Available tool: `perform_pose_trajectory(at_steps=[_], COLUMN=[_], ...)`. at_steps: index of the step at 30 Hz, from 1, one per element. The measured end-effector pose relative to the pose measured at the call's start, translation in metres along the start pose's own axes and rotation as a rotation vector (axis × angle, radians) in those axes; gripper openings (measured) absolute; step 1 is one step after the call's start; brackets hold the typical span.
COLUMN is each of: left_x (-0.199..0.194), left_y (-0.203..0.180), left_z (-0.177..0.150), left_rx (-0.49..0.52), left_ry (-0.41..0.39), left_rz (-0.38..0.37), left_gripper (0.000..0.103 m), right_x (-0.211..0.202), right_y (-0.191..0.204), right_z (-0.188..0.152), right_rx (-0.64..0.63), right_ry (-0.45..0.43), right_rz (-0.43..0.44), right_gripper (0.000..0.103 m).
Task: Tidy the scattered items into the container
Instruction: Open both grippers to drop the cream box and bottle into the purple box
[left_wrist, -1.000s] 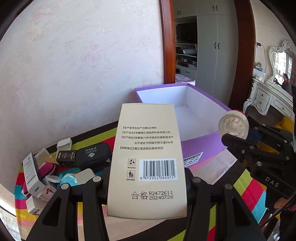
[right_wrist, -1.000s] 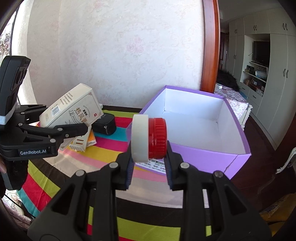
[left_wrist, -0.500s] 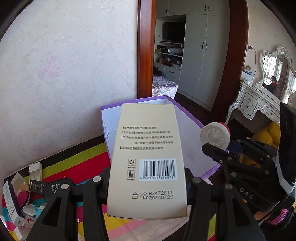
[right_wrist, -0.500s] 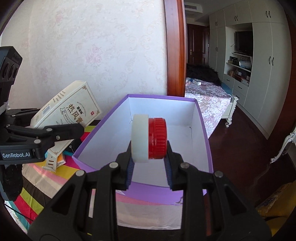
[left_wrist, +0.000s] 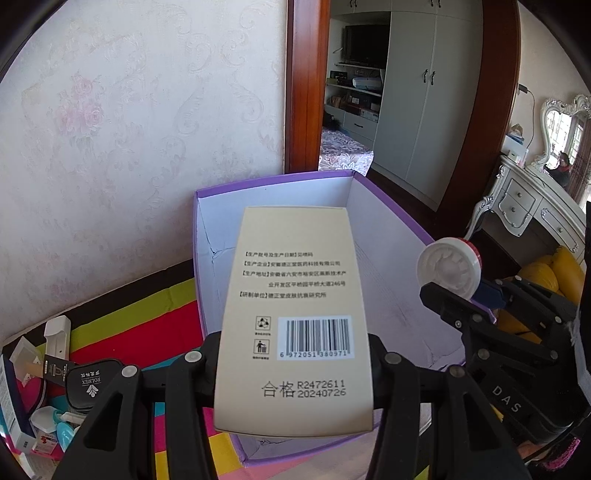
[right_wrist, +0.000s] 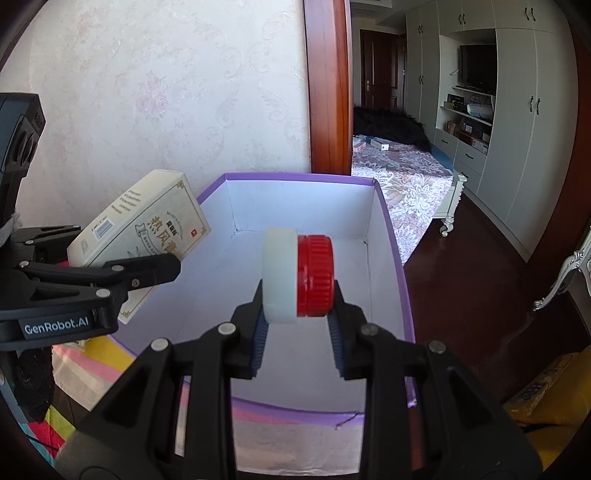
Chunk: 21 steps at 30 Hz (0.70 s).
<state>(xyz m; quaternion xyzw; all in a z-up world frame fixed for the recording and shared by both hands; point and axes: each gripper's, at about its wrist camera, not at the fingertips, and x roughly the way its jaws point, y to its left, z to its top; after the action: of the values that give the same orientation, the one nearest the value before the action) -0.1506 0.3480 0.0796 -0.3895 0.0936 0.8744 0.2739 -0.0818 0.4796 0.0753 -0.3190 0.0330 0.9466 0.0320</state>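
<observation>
Grippers now over the box (right_wrist: 391, 236), formerly beside it: your left gripper (left_wrist: 293, 354) holds the carton (left_wrist: 295, 310), your right gripper (right_wrist: 297, 310) the jar (right_wrist: 299, 273).

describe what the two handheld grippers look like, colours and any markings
Both are black plastic with angular linkage arms and silver round pivot pins. The right gripper has ribbed blue pads inside its jaws and white "DAS" lettering on its side. The left gripper bears white "GenRobot.AI" lettering. No sleeves or cables are clearly visible.
</observation>
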Motion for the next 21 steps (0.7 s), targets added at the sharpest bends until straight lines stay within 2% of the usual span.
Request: perform_pose_trajectory(at_steps=[2, 6, 9, 14, 21], left_x=[0.003, 0.001, -0.003, -0.021, -0.053], left_y=[0.000, 0.000, 0.000, 0.003, 0.020], left_z=[-0.003, -0.009, -0.011, -0.017, -0.033], left_rx=[0.005, 0.016, 0.017, 0.007, -0.027], left_ry=[0.009, -0.004, -0.020, -0.066, -0.119], left_rz=[0.009, 0.012, 0.023, 0.029, 0.043], left_gripper=[0.055, 0.070, 0.074, 0.075, 0.079], right_x=[0.002, -0.001, -0.007, -0.018, -0.036], right_y=[-0.002, -0.006, -0.008, -0.009, 0.004], right_z=[0.001, 0.000, 0.000, 0.000, -0.003], right_rx=[0.021, 0.039, 0.043, 0.055, 0.039], right_ry=[0.010, -0.002, -0.019, -0.045, -0.080], right_rz=[0.006, 0.003, 0.008, 0.007, 0.028], right_gripper=[0.035, 0.062, 0.063, 0.063, 0.064])
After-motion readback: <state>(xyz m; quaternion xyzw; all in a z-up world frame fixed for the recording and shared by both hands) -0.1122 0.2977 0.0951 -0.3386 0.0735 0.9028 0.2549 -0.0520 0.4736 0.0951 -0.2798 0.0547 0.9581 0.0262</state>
